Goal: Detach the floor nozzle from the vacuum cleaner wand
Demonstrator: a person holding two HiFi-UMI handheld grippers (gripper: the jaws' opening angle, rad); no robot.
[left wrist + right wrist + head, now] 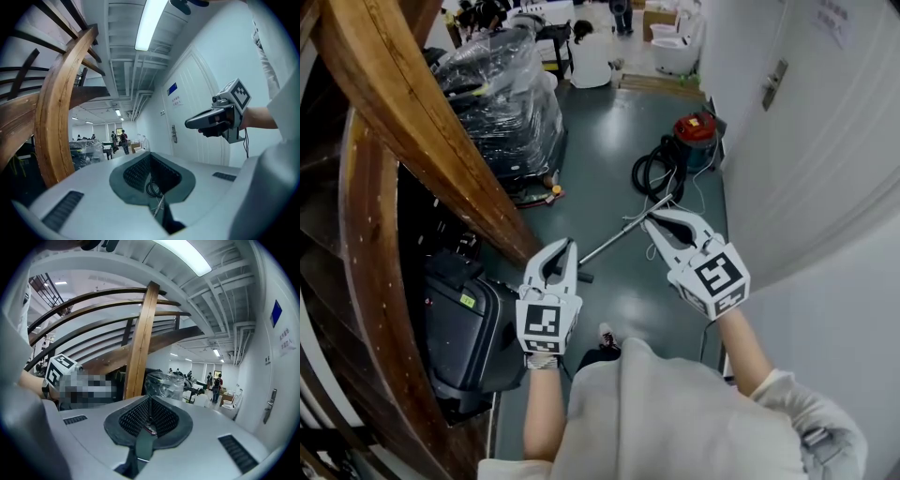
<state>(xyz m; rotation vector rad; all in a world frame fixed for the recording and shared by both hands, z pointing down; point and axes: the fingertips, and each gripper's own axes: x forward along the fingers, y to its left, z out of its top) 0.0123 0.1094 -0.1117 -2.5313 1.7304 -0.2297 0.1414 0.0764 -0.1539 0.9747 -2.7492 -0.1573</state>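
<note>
White left gripper [566, 246]: jaws pressed together with nothing between them; it points level, away from the person.
Right gripper [652, 218]: jaws also closed on nothing; it tips slightly downward and is well apart from the left one.
Left gripper view: through the slot under the closed jaws, a loop of hose [151, 187] and a thin stretch of wand [159, 205] show far below; the right gripper [187, 124] hangs at the upper right.
Wand [623, 231]: a thin metal tube lying slantwise on the floor [619, 141]; in the head view it runs between the two grippers, neither touching it.
Wand's near end: it stops at a small dark piece [584, 277] just beside the left gripper's tip; I cannot tell whether that is the nozzle.
Wand's far end: it meets the black hose [654, 174], coiled on the floor.
Vacuum [696, 129]: a red-topped canister just past the hose, near the white door [825, 141].
Left side: a curved wooden beam [422, 141], with a black case [464, 328] under it.
Further off: a plastic-wrapped load [502, 94]; beyond it a person [591, 56] in white, low to the floor.
</note>
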